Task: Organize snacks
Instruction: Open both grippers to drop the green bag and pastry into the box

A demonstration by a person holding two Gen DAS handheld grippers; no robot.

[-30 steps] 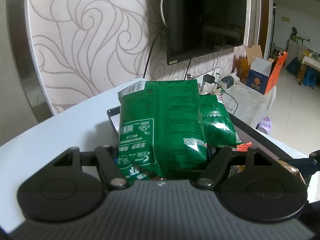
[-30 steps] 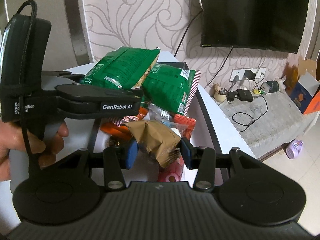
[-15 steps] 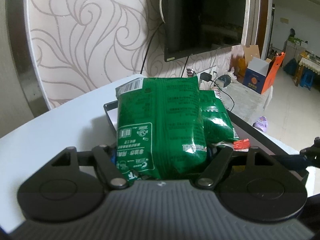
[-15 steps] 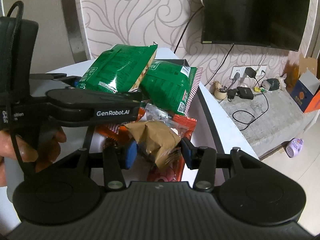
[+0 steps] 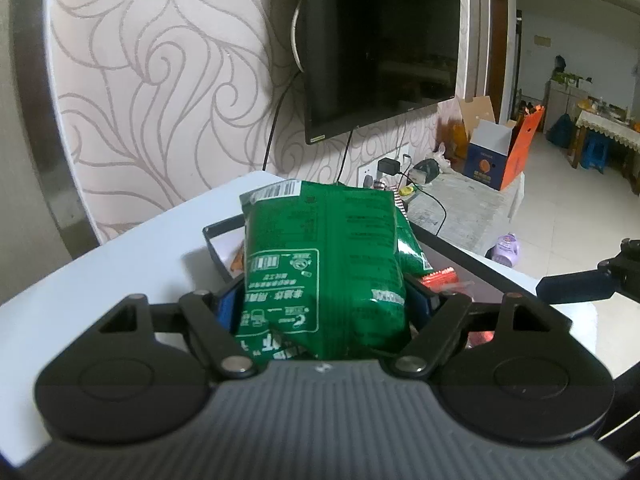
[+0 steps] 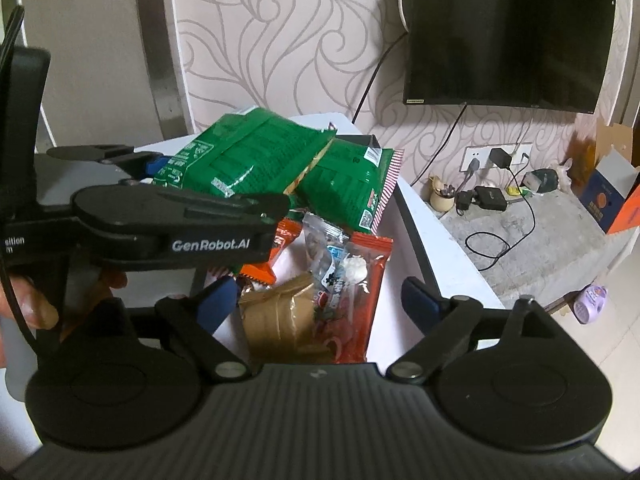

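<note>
Jaws of left gripper (image 5: 324,304): just eased a little wider, yet pads pressed on both flanks of the large green bag (image 5: 320,248), held clear above the black-rimmed tray (image 5: 212,236) on the table (image 5: 120,264). Long axis of bag running 6 to 12 o'clock, straight out from the jaws, barcode end farthest.

Jaws of right gripper (image 6: 320,300): just sprung wide, gripping nothing. Brown packet (image 6: 280,320) loose in the tray between them, nearer the 9 o'clock pad, seemingly touching neither. Second green bag (image 6: 340,184) at the tray's far end, 12 o'clock.

Likely next: lowering the held bag toward 12, beside its twin; only the left hand placed for that.
</note>
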